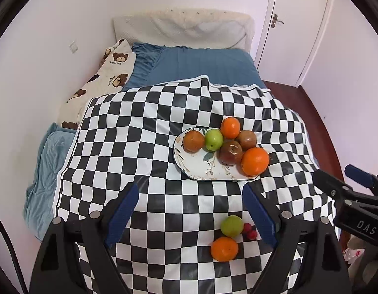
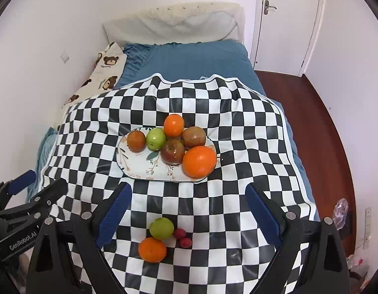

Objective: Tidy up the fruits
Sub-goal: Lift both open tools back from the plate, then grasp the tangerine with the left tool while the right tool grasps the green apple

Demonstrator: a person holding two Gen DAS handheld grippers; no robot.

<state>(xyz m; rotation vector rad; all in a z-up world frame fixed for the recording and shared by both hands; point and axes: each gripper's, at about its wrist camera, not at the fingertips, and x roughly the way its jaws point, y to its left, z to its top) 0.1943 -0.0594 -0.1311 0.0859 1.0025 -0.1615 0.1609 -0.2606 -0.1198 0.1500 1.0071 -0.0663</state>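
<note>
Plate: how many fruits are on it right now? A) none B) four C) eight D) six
D. The floral plate holds six: two oranges, one green apple and three reddish-brown apples. A loose orange, a loose green apple and two small red fruits lie off it on the checkered cloth.

Between left fingers: loose green apple (image 1: pixel 232 225), orange (image 1: pixel 224 249), two red berries (image 1: pixel 249 231) lie near the right finger.
Ahead of fingertips: bare checkered cloth (image 1: pixel 144 147), then the plate (image 1: pixel 201 169) crowded with fruit.
Left of plate: free cloth.
</note>
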